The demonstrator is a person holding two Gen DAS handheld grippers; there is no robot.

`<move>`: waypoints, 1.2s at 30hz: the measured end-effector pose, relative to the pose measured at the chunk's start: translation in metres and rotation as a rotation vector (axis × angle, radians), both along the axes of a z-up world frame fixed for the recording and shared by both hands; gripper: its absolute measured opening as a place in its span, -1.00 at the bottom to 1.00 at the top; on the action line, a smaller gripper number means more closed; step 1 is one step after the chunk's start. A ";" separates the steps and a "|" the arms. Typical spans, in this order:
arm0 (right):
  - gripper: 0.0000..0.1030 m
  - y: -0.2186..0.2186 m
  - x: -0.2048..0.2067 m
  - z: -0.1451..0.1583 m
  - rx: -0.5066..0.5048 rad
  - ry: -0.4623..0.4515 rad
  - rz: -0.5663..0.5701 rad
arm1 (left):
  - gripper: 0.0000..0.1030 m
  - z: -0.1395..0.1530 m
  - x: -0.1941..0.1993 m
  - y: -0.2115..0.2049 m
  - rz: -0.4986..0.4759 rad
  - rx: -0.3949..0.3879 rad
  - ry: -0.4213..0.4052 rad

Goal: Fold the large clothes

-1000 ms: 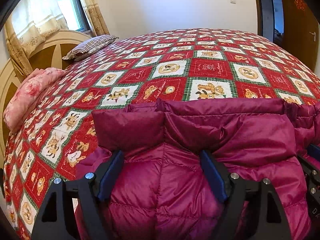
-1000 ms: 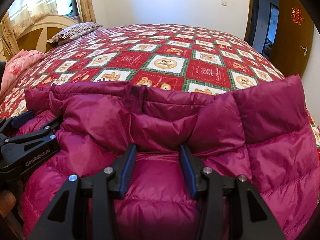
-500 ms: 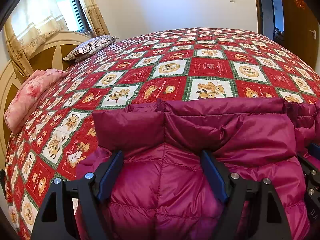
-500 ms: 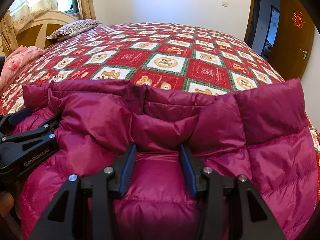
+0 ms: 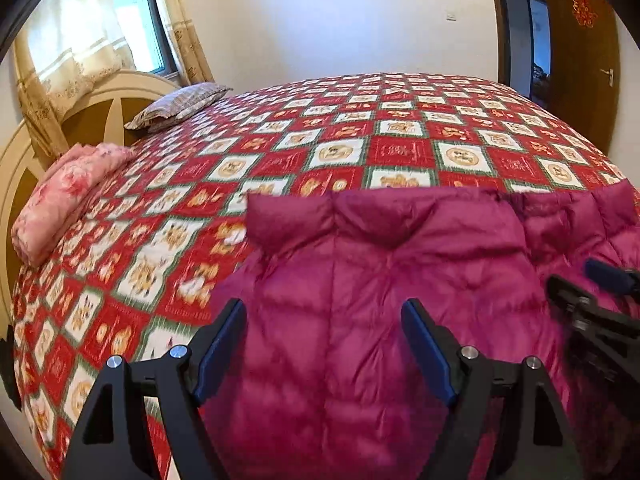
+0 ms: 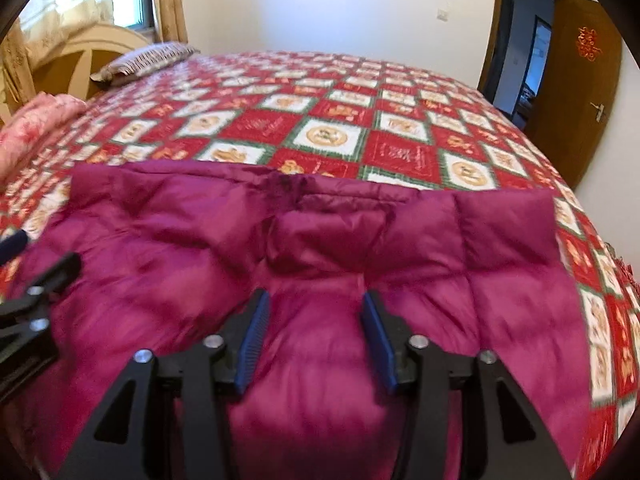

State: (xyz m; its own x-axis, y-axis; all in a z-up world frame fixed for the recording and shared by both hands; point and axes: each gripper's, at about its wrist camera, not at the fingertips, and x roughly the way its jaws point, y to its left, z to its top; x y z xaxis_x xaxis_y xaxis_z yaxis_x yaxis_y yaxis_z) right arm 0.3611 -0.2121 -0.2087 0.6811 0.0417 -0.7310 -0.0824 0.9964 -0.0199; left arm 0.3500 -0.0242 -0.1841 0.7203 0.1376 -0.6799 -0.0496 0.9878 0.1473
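Note:
A magenta puffer jacket (image 5: pixel 380 280) lies flat on the near part of the bed, its upper edge toward the far side; it also shows in the right wrist view (image 6: pixel 320 248). My left gripper (image 5: pixel 324 344) is open, its jaws wide apart just above the jacket's left part. My right gripper (image 6: pixel 316 340) is open over the jacket's middle, below the collar seam. The right gripper shows at the right edge of the left wrist view (image 5: pixel 596 308); the left gripper shows at the left edge of the right wrist view (image 6: pixel 28 312).
The bed has a red patchwork quilt (image 5: pixel 400 148) with bear squares. A pink folded blanket (image 5: pixel 64 196) and a striped pillow (image 5: pixel 180 104) lie at the headboard on the left. A wooden door (image 6: pixel 580 80) stands open at the right.
Both grippers have pulled back and up from the jacket, so more of it and the quilt shows. The views are motion-blurred. The jaws stay open.

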 end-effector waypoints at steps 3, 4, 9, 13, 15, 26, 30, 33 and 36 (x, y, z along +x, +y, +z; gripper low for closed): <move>0.19 0.005 -0.024 -0.003 0.015 -0.009 -0.005 | 0.56 -0.016 -0.005 0.007 0.021 -0.017 0.017; 0.20 0.008 -0.026 -0.007 -0.004 -0.001 -0.003 | 0.56 -0.024 -0.005 0.008 0.029 -0.004 0.024; 0.20 0.019 -0.025 -0.025 -0.082 -0.018 0.004 | 0.56 -0.031 -0.007 0.004 0.027 0.021 -0.008; 0.22 0.024 -0.022 -0.029 -0.113 -0.018 0.008 | 0.56 -0.032 -0.007 0.006 0.027 0.006 -0.002; 0.22 0.022 -0.021 -0.029 -0.103 -0.018 0.007 | 0.56 -0.030 -0.011 0.009 0.033 0.002 0.008; 0.42 0.019 -0.090 -0.008 -0.046 -0.083 0.035 | 0.56 -0.030 -0.087 0.070 0.159 -0.193 0.025; 0.43 0.023 -0.089 -0.021 -0.085 -0.087 0.031 | 0.56 -0.041 -0.086 0.065 0.146 -0.238 0.041; 0.46 0.024 -0.084 -0.027 -0.098 -0.068 0.025 | 0.56 -0.046 -0.082 0.066 0.108 -0.312 0.055; 0.46 0.029 -0.085 -0.031 -0.120 -0.062 0.021 | 0.56 -0.048 -0.079 0.068 0.089 -0.336 0.052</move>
State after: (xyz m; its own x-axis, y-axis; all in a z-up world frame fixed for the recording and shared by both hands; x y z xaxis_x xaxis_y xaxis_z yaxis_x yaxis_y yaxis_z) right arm 0.2765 -0.1833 -0.2402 0.7251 -0.0290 -0.6880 -0.0983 0.9845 -0.1450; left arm 0.2710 0.0437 -0.2322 0.6789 -0.0396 -0.7331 -0.1382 0.9738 -0.1805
